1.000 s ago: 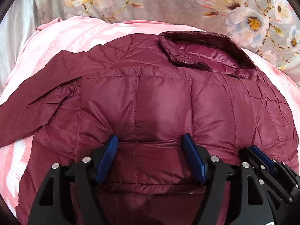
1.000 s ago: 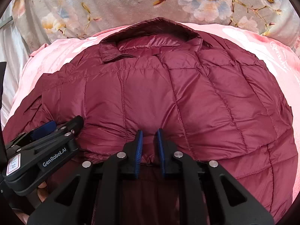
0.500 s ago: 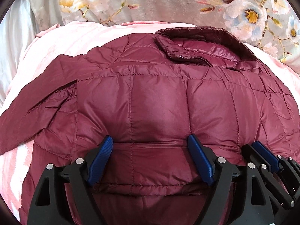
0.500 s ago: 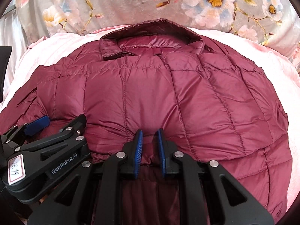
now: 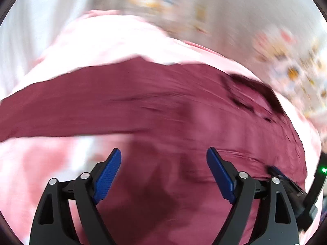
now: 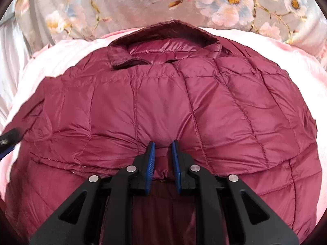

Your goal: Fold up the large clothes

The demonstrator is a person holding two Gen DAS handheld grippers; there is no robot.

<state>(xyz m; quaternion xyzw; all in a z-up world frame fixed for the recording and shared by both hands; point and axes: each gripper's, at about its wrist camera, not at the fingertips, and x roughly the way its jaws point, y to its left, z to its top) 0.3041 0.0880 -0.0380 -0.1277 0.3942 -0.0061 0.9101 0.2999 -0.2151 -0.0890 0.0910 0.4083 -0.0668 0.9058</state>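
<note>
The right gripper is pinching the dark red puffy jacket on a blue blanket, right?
Not quite: the blanket is pink, not blue, as the right wrist view shows. The right gripper is pinching the dark red puffy jacket.

One maroon quilted jacket (image 6: pixel 163 106); one pink blanket (image 6: pixel 67 53); one floral cover (image 6: pixel 130 4); two grippers

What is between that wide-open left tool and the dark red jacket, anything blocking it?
Nothing visible does. The left gripper has its fingers opening with no fabric between them, above the jacket, whose sleeve lies spread on the pink blanket. That view is blurred.
</note>
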